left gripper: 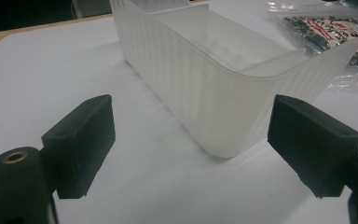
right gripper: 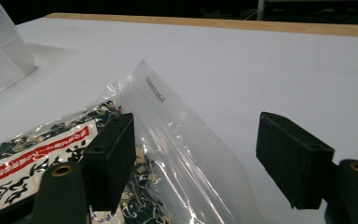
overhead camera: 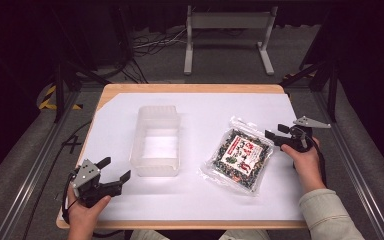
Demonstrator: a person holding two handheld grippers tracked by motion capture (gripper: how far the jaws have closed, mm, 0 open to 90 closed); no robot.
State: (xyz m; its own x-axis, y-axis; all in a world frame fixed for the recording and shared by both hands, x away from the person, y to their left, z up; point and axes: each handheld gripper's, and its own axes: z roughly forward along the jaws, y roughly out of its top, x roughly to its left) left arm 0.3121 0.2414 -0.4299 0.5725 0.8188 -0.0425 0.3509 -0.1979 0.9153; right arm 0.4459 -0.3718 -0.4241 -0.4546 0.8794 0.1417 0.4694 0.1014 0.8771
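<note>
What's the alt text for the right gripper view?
The open right gripper straddles the raised clear edge of a snack bag lying on the white table, pads not pressing it. A translucent bin sits at far left.

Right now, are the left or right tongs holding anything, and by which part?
Nothing is held. The left tongs stand open near the plastic container. The right tongs are open at the edge of the snack bag, not clamped.
</note>
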